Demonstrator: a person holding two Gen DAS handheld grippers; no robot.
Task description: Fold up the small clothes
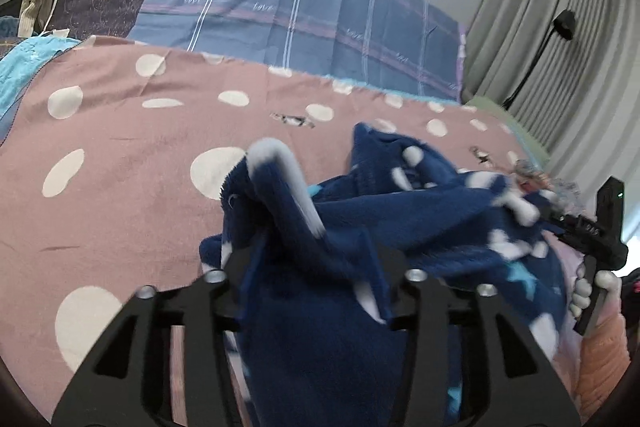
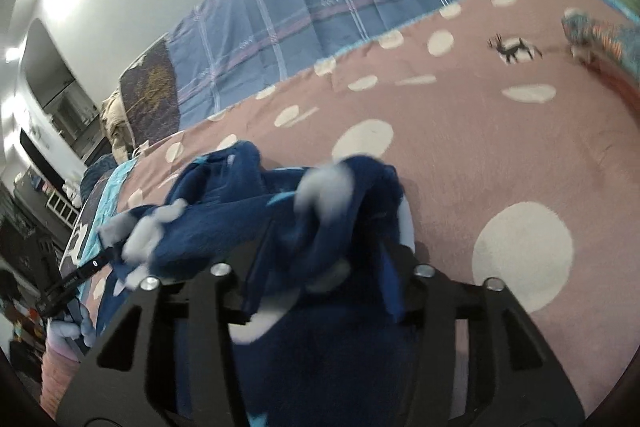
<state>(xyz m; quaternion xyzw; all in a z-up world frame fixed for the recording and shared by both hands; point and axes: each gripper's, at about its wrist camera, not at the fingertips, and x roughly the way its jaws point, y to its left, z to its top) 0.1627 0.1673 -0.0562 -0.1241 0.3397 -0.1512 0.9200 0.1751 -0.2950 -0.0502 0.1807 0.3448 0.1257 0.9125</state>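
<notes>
Pink bed blanket (image 1: 132, 195) with white dots, spread wide ahead of and beneath both grippers; blue plaid headboard cover (image 1: 304, 11) upright beyond it, grey curtains (image 1: 560, 27) off to the right of the left gripper. Left gripper (image 1: 316, 267) clamped on a bunched edge of the navy fleece garment (image 1: 400, 223), fabric draped over and between the fingers, hiding the tips. Right gripper (image 2: 320, 263) likewise clenched on the same navy fleece garment (image 2: 224, 219), white and light-blue patches showing, cloth stretched leftward toward the other tool. Lifted clear of the blanket between the two grippers, motion-blurred. Colourful patterned cloth (image 2: 600, 39) lying far ahead and right of the right gripper.
</notes>
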